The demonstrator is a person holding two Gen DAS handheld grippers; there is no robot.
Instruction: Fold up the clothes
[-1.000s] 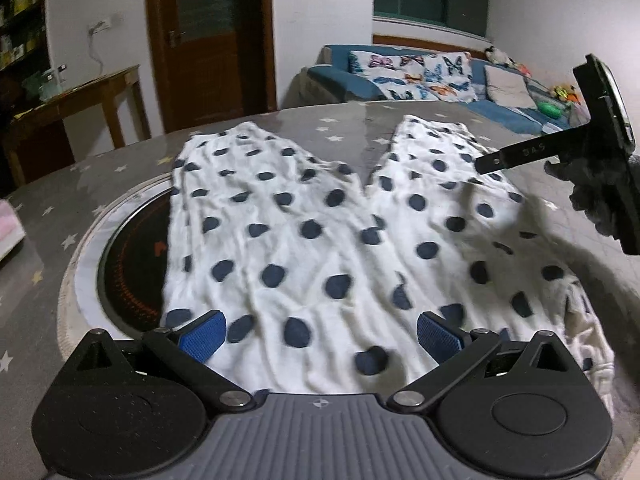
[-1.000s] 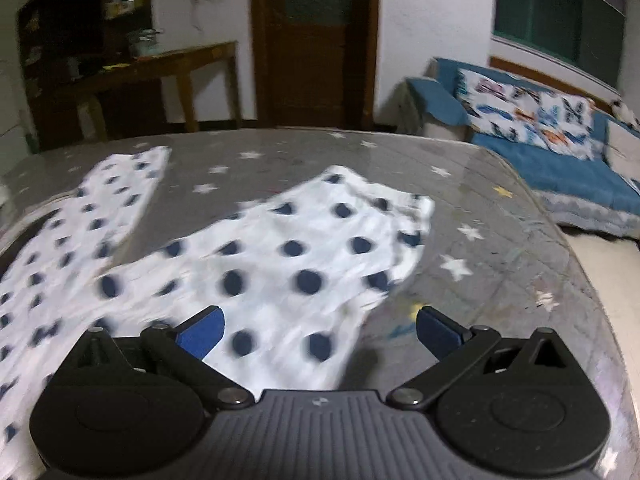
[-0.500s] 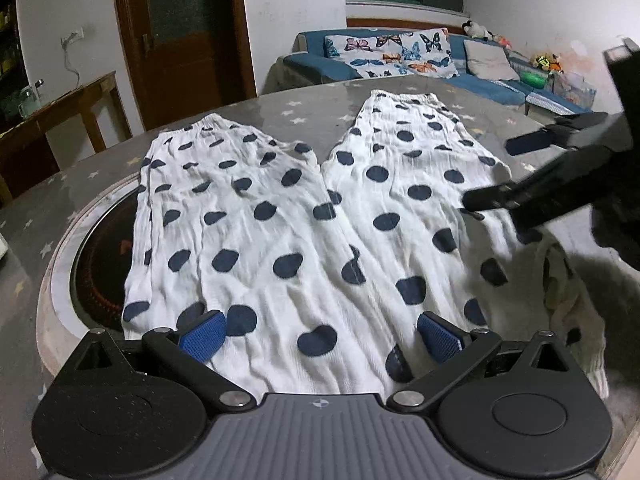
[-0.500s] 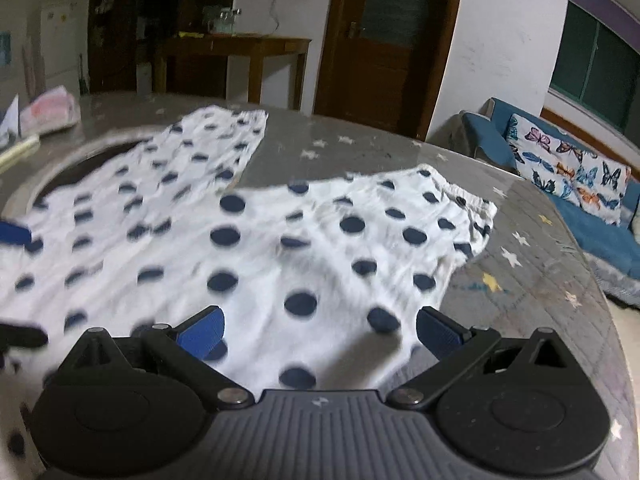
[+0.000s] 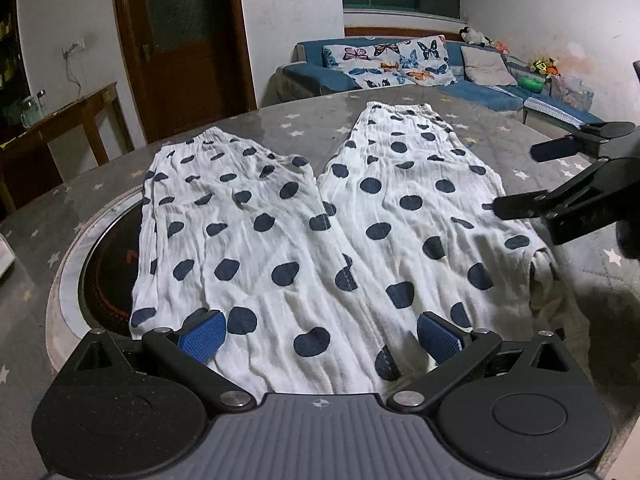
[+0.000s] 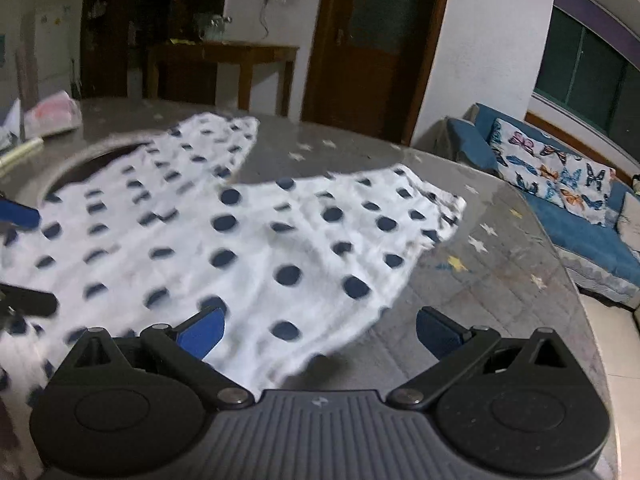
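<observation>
White trousers with dark blue dots point(image 5: 304, 240) lie spread flat on a grey star-patterned round table point(image 5: 520, 160), both legs pointing away. They also show in the right wrist view point(image 6: 260, 248). My left gripper point(image 5: 320, 338) is open and empty, low over the waist end of the trousers. My right gripper point(image 6: 318, 330) is open and empty over the edge of the right leg. It also shows in the left wrist view point(image 5: 536, 176), at the right side of that leg.
A dark round hotplate with a pale rim point(image 5: 100, 264) sits in the table under the left leg. A pink-and-white packet point(image 6: 54, 114) lies at the far left of the table. A blue sofa point(image 5: 400, 64), a wooden side table point(image 5: 60, 120) and a door stand beyond.
My left gripper has pulled back and risen, so more of the trousers shows. My right gripper has swung left and down towards the outer edge of the right leg. Both stayed open.
</observation>
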